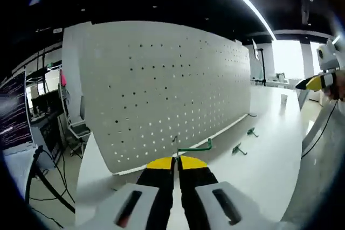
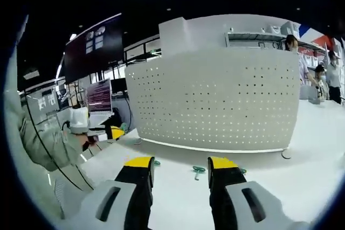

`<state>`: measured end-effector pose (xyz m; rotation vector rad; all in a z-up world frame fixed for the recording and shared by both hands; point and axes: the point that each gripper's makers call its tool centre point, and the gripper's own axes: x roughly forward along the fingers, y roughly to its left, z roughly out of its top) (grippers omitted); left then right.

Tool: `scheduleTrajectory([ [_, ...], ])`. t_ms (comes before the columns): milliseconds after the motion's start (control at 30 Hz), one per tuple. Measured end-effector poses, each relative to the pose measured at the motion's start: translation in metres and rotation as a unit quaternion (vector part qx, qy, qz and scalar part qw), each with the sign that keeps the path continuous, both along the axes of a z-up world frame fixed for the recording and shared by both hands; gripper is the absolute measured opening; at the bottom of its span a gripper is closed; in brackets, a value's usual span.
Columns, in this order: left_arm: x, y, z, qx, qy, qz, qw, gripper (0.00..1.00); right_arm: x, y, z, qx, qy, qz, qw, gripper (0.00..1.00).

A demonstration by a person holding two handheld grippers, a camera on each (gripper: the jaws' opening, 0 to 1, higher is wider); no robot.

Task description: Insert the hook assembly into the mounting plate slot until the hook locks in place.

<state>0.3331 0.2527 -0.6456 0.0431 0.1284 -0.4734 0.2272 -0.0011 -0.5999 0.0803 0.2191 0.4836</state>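
Note:
The white perforated mounting plate (image 1: pixel 161 95) stands upright on the white table (image 1: pixel 269 149). My left gripper (image 1: pixel 176 162) is shut on a thin green hook (image 1: pixel 195 147), held just in front of the plate's lower edge; the hook's rod runs right and bends up at its end. In the right gripper view the same plate (image 2: pixel 215 100) stands ahead. My right gripper (image 2: pixel 180 164) is open above the table with nothing between its jaws. A loose green hook (image 2: pixel 198 171) lies on the table past its tips. The right gripper (image 1: pixel 318 82) also appears far right in the left gripper view.
Two spare green hooks (image 1: pixel 252 131) (image 1: pixel 237 149) lie on the table right of the plate. A person's sleeve (image 2: pixel 43 138) and the left gripper (image 2: pixel 115 132) are at the left of the right gripper view. Monitors (image 2: pixel 99 95) and people (image 2: pixel 294 44) stand behind.

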Motion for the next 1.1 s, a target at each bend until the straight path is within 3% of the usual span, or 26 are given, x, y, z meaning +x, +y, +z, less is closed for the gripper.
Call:
scheduleTrajectory([
  [67, -0.007, -0.006, 0.011, -0.003, -0.009, -0.004, 0.9999, 0.03, 0.001, 0.005, 0.007, -0.002, -0.006, 0.007, 1.0000, 0.30],
  [267, -0.031, -0.027, 0.051, -0.023, -0.048, -0.015, 0.9985, 0.03, -0.001, 0.020, 0.029, 0.019, -0.027, 0.037, 0.9988, 0.36],
  [500, -0.060, -0.051, 0.089, -0.052, -0.078, -0.028, 0.9952, 0.03, -0.010, 0.050, 0.053, 0.043, -0.043, 0.096, 0.9935, 0.26],
  [633, -0.071, -0.062, 0.100, -0.058, -0.089, -0.038, 0.9937, 0.03, -0.017, 0.069, 0.060, 0.040, -0.042, 0.133, 0.9894, 0.19],
  [1100, -0.102, -0.090, 0.127, -0.077, -0.102, -0.059, 0.9900, 0.03, -0.033, 0.108, 0.099, 0.113, -0.052, 0.204, 0.9710, 0.13],
])
